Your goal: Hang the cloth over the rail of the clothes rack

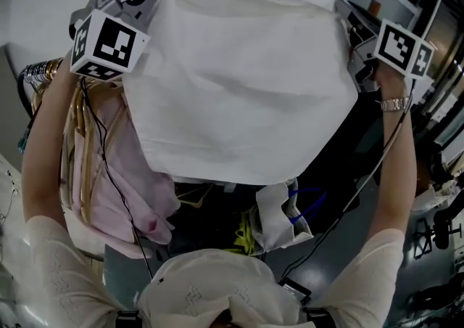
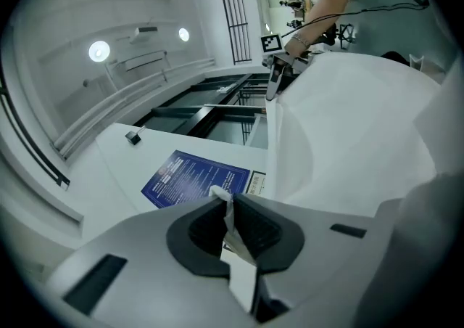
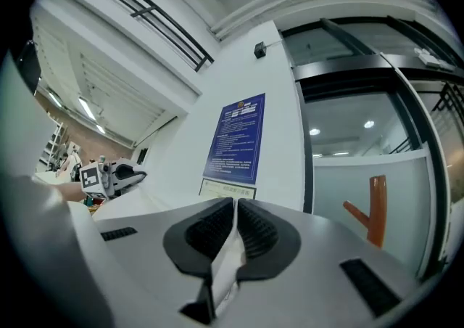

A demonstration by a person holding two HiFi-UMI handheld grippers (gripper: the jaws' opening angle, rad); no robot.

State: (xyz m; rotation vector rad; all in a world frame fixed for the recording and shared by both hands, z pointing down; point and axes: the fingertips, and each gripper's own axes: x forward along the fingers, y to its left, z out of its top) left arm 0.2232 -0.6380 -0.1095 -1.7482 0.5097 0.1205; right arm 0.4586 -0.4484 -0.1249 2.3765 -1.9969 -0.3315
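As fingers [image 2: 261, 228] pinch, cloth [image 1: 239, 80] spans between.

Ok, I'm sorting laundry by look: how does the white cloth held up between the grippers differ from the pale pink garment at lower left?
The white cloth is white, the pale pink garment pink. The white cloth is spread wide, pinched by the left gripper and right gripper; the pale pink garment hangs in folds, held by neither. Both are soft fabric.

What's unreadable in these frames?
1. Rack rail: head view, spread cloth blocks it; absent from both gripper views.
2. Blue poster text: right gripper view, too small.
3. Orange forked object: right gripper view, too blurred to identify.
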